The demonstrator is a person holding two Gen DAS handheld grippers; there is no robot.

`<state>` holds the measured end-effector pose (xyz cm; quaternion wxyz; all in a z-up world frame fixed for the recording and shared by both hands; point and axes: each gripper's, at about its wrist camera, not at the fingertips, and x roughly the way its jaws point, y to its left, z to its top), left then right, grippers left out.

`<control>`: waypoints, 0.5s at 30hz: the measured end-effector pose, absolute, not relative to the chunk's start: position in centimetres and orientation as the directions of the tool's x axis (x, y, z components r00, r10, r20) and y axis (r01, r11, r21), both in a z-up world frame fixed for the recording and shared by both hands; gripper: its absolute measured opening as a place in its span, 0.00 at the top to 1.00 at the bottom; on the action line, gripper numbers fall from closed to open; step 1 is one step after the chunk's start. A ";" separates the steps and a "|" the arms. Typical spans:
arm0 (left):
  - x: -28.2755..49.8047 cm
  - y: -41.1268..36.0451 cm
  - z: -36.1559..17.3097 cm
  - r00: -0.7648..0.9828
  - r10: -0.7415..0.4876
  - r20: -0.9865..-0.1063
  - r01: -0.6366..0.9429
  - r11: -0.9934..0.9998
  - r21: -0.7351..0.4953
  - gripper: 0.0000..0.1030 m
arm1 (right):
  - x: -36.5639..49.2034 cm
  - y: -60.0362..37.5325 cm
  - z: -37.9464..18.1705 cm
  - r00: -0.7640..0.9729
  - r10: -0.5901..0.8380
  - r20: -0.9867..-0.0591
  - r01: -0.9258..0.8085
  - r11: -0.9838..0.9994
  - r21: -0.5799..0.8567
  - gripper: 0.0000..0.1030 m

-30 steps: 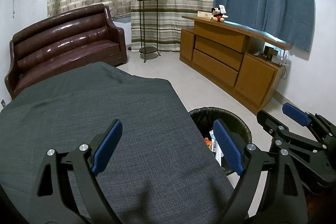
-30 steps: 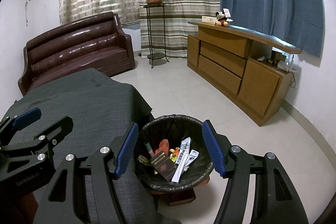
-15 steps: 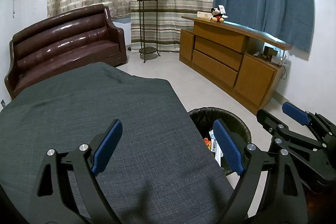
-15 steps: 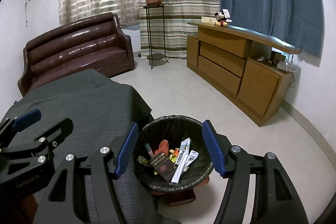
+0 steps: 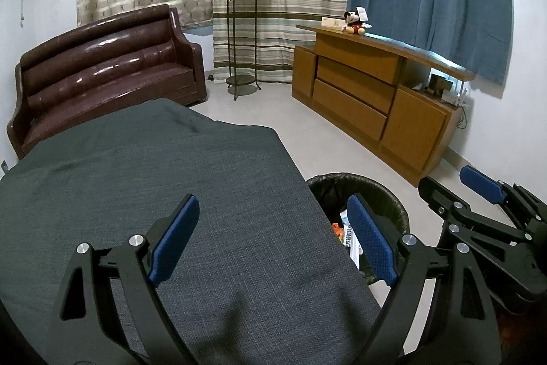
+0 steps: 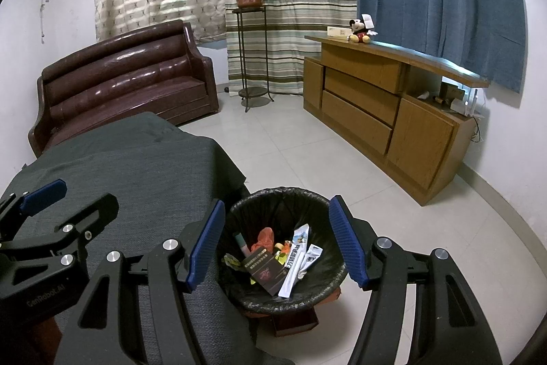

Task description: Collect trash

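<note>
A bin lined with a black bag stands on the floor beside the table; it also shows in the left wrist view. It holds trash: a dark booklet, white wrappers, an orange scrap and a pink tube. My right gripper is open and empty above the bin. My left gripper is open and empty above the grey tablecloth. No trash shows on the cloth.
A brown leather sofa stands behind the table. A wooden sideboard with a Mickey toy lines the right wall. A plant stand stands by the curtains. Tiled floor lies between the table and sideboard.
</note>
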<state>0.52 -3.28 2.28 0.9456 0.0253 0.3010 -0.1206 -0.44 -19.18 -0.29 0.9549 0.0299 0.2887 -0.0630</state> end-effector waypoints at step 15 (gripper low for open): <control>0.5 -2.9 3.0 0.815 -0.199 -0.544 0.235 0.972 -0.003 0.17 | -0.5 -19.2 -0.3 0.825 -0.103 -0.555 0.137 0.990 0.020 0.40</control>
